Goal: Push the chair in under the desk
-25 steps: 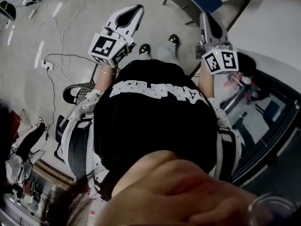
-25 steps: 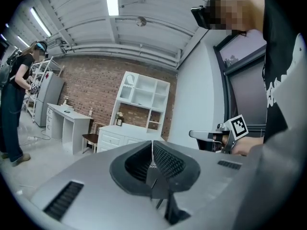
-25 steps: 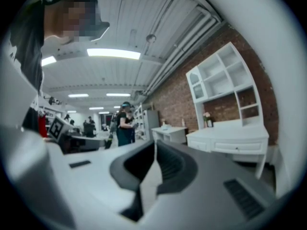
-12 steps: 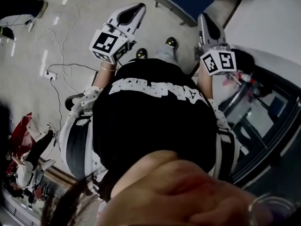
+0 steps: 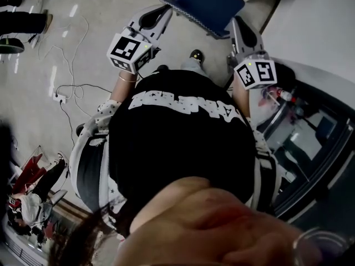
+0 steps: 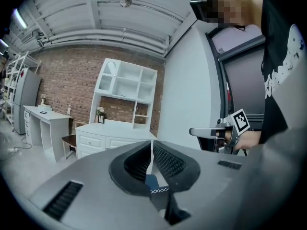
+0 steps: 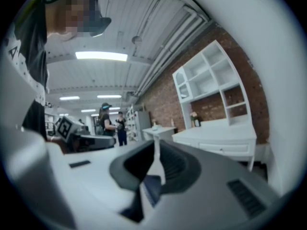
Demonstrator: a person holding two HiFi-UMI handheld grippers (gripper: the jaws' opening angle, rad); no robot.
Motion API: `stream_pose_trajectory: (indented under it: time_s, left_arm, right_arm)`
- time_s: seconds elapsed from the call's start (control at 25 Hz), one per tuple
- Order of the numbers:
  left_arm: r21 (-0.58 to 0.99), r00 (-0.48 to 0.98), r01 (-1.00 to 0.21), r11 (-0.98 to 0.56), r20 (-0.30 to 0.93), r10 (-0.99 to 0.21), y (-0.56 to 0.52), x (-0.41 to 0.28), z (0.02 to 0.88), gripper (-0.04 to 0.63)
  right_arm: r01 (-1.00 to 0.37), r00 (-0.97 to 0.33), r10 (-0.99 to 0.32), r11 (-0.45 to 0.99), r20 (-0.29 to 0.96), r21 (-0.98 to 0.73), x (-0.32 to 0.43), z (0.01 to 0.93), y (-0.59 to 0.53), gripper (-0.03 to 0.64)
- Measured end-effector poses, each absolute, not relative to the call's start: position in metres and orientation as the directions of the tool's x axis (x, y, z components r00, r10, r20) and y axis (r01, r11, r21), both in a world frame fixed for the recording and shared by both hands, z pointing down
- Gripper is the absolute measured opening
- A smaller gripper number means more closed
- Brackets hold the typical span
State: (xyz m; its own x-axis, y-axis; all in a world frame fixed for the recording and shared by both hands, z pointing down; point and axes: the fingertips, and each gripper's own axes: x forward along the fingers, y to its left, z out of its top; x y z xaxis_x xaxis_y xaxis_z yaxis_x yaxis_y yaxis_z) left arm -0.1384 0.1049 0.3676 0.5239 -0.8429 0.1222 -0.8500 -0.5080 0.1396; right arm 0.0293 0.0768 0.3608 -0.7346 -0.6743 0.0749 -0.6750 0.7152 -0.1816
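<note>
The chair (image 5: 206, 4), with a blue seat and a grey frame, stands on the floor at the top of the head view, just ahead of both grippers. A white desk top (image 5: 327, 32) lies to its right. My left gripper (image 5: 163, 12) is shut and empty, its tip close to the chair's left edge. My right gripper (image 5: 238, 24) is also shut and empty, near the chair's right corner. In the left gripper view the jaws (image 6: 152, 150) are closed, with a bit of blue chair (image 6: 152, 182) below them. The right gripper view shows the same closed jaws (image 7: 156, 152).
Cables and a power strip (image 5: 60, 97) trail over the floor on the left. A dark glass-topped table (image 5: 310, 143) with small items stands at the right. White shelving (image 6: 125, 87) and a brick wall lie ahead. People (image 7: 106, 121) stand farther off.
The chair has come closer and lower in the head view, now lying between the two gripper tips. Both grippers stay shut.
</note>
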Motion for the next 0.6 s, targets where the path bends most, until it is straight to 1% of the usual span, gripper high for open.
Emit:
stream_pose_trajectory:
  time_s: [0.36,0.6]
  left_arm:
    - [0.129,0.53,-0.847,-0.515,0.154,-0.834,0.054,-0.091,0.386,0.035]
    - [0.138,0.515,-0.857,-0.496,0.208,-0.832,0.049,-0.098,0.404,0.035]
  right_arm:
    - [-0.658,-0.749,-0.658,0.726,0.075,-0.2,0.073,0.371,0.036,0.034]
    - [-0.647,-0.76,-0.645,0.738,0.082,-0.19,0.078,0.37,0.034,0.035]
